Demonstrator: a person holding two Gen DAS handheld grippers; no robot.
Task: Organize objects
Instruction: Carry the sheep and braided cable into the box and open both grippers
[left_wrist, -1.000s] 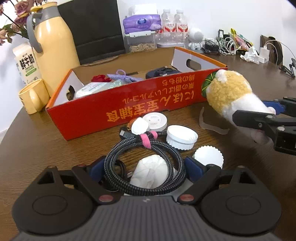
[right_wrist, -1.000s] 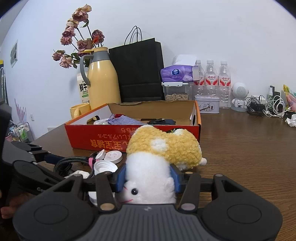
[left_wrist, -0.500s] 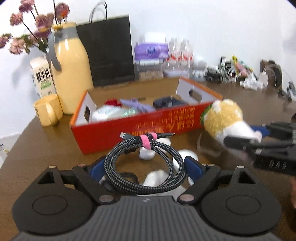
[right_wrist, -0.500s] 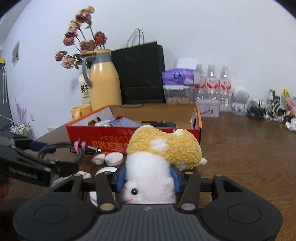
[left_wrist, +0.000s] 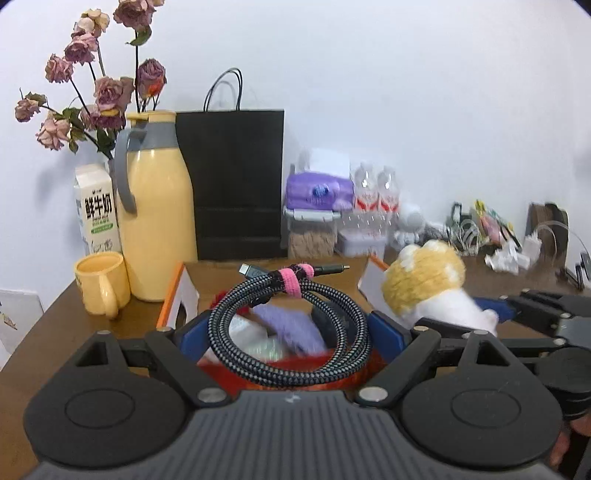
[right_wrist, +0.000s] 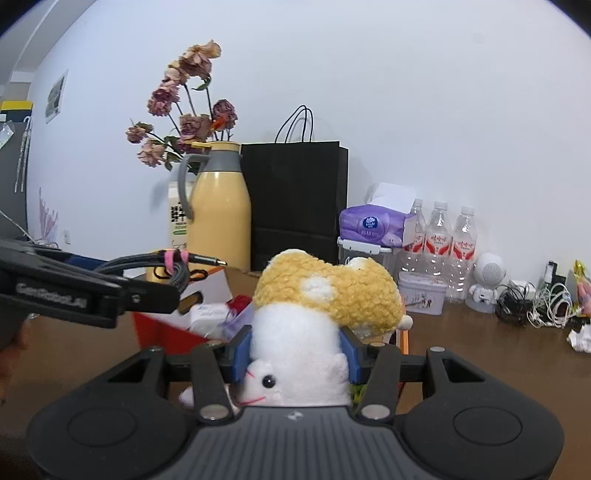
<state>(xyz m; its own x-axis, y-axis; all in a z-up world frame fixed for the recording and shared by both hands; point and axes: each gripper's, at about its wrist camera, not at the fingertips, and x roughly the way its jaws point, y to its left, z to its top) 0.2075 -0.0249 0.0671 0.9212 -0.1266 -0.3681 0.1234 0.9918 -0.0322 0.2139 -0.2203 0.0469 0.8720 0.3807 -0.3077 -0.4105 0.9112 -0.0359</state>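
- The left claw (left_wrist: 291, 328) is gripping the coiled braided cable (left_wrist: 291, 325) across its width, and it is now carrying the coil clear of the desk (left_wrist: 55, 332); a second ago the coil was lying flat on the wood among white lids
- Those lids are no longer showing in the left view; the cable is hanging in front of the open red box (left_wrist: 177, 295), over its near wall
- The right claw (right_wrist: 295, 350) is clamping the white body of the plush toy (right_wrist: 325, 295), unchanged in its squeeze, and the toy is riding higher than before, now level with the box's right end
- The box is sitting toward the back of the desk, in front of the yellow jug (left_wrist: 155, 221) and black paper bag (left_wrist: 236, 184), already holding a purple item and a white packet
- In my judgement both pickups are finished and the carry to the box is under way; what is remaining is lowering each thing inside and letting go
- The loose plug ends by the pink strap (left_wrist: 291, 277) are sticking out, so they may be catching on the box rim during the drop
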